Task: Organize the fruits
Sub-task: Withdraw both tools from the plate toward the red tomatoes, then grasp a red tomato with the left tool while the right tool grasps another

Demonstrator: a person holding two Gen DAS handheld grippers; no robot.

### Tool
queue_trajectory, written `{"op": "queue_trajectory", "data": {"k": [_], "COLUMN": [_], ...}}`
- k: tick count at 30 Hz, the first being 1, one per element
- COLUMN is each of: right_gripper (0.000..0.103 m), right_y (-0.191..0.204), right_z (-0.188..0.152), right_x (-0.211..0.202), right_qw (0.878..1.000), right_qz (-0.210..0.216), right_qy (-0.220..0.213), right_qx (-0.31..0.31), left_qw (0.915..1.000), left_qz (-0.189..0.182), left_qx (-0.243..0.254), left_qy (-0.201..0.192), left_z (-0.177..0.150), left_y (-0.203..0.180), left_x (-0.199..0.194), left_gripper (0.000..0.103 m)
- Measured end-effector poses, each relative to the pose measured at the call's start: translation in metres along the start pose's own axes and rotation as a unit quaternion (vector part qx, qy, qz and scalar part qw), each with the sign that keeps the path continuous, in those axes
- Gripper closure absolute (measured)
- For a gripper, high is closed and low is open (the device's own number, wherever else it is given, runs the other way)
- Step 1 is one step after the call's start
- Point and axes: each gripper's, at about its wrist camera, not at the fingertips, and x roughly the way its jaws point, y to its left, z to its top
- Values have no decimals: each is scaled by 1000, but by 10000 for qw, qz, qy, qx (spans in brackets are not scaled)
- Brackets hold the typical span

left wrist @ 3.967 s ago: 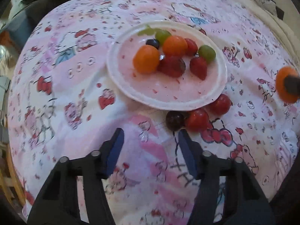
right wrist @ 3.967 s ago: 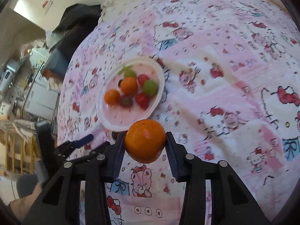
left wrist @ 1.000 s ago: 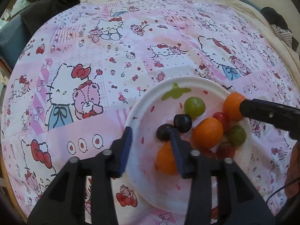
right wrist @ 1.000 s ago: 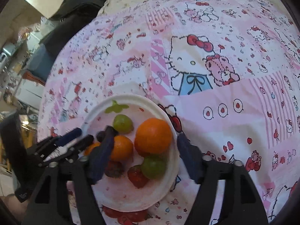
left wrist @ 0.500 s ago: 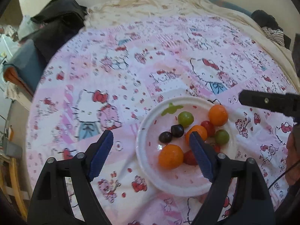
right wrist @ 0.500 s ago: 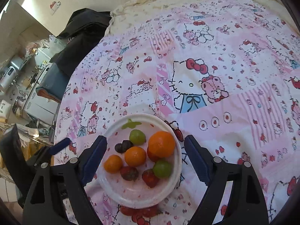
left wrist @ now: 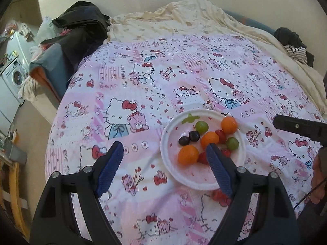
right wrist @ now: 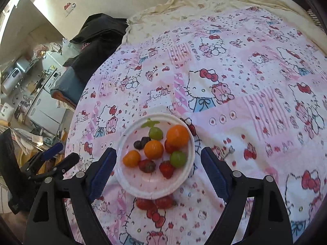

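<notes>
Fruits sit piled on the white plate (right wrist: 190, 163), between and just ahead of the right claw (right wrist: 158, 170); both it and the left claw (left wrist: 163, 163) are released, empty. Two red ones (right wrist: 154, 202), maybe tomatoes, lie below the plate's near rim: grab gently, sideways.

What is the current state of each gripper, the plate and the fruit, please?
left gripper: open, holding nothing.
right gripper: open, holding nothing.
plate: upright on the bedspread, holding fruit.
oranges: three, all on the plate.
green grapes: two, on the plate.
dark grapes: two, touching, on the plate.
red fruits: two off the plate, against its near rim.
</notes>
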Motion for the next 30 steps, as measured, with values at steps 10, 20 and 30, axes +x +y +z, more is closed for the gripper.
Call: {"op": "queue_trajectory", "data": {"k": [10, 20, 30], "right_gripper": [16, 16, 16], "right_y": [-1, -37, -64], "right_z": [-44, -70, -72], "right_x": [-36, -47, -41], "right_qw": [9997, 9938, 9854], "right_qz": [-35, -278, -48], "right_qy": [-81, -15, 214], "right_qx": [237, 1073, 1690], "left_qw": [9978, 9964, 9873], "left_qz": [-175, -366, -837], "left_qx": [-636, -388, 278], "left_qy": [91, 654, 1322], "left_z": [-40, -77, -98], "left_y": [9, -23, -80], "left_x": [-22, 3, 64], "left_gripper": [23, 23, 53]}}
